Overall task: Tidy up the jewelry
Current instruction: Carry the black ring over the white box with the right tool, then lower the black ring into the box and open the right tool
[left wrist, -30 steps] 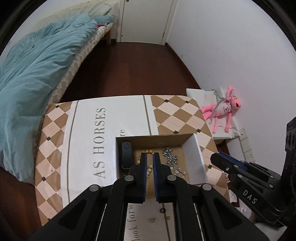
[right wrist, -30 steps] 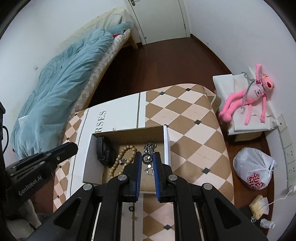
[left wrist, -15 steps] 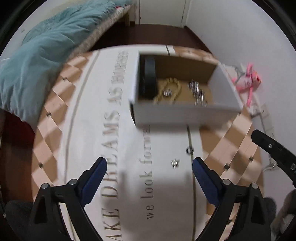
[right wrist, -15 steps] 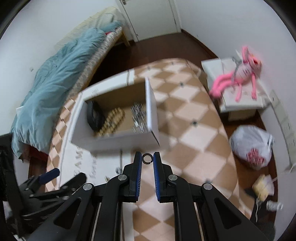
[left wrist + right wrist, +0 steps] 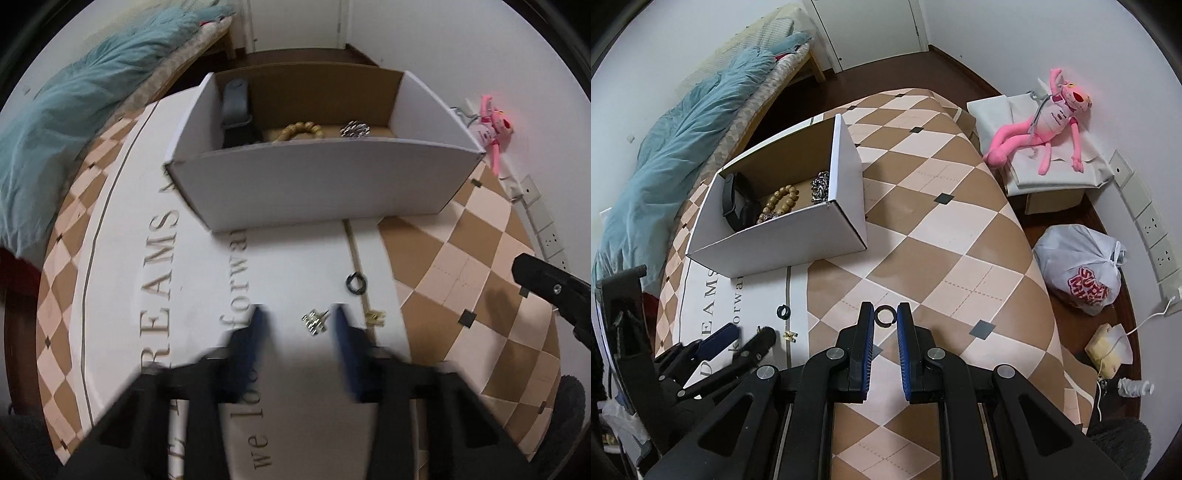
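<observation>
From the left gripper's (image 5: 297, 325) own camera, its blue fingers (image 5: 258, 332) blur either side of a small silver earring (image 5: 314, 322) lying on the tablecloth (image 5: 461, 266). The jaws have just been closing, but a gap shows on both sides of the earring, so nothing is gripped yet. A black ring (image 5: 356, 283) and a gold earring (image 5: 376, 317) lie just beside it, still loose. The white cardboard box (image 5: 314, 177) behind already holds a dark watch strap (image 5: 234, 107), a wooden bead bracelet (image 5: 301, 131) and a silver chain (image 5: 354, 129).

From the right camera, the right gripper (image 5: 885, 317) pinches a dark ring (image 5: 885, 316) at its very tips, nearly closed, apparently ready for carrying to the box (image 5: 775, 240).
</observation>
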Action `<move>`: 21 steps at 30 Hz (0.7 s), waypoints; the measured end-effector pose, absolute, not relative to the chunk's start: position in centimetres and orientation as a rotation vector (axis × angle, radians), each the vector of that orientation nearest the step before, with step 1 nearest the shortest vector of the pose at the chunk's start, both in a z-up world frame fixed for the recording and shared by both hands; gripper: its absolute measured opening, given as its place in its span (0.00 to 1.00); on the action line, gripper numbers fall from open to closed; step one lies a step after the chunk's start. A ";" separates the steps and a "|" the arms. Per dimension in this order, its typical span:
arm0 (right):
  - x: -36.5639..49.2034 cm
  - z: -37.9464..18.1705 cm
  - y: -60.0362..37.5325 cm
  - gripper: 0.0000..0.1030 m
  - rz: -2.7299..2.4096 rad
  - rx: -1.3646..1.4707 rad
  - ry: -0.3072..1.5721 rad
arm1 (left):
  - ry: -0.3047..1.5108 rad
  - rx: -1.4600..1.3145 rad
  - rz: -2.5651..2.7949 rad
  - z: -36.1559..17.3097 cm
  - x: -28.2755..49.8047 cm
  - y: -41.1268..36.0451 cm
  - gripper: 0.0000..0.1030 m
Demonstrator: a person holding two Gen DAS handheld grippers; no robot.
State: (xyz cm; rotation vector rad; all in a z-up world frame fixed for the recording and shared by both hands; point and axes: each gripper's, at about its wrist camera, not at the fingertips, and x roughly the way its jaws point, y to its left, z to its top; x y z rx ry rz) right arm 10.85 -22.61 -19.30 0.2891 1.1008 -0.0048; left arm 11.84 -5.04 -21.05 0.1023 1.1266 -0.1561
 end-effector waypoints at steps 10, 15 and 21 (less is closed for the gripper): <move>11.6 -16.2 -22.0 0.13 0.045 0.292 1.059 | 1.104 0.024 -0.233 -17.4 12.2 -4.2 0.06; 14.2 -12.3 -21.4 0.13 0.115 0.298 1.000 | 1.028 -0.084 -0.292 -10.4 14.3 -2.6 0.06; 20.4 -11.1 -19.8 0.13 0.184 0.269 1.043 | 1.034 -0.104 -0.323 -7.4 20.3 -2.5 0.06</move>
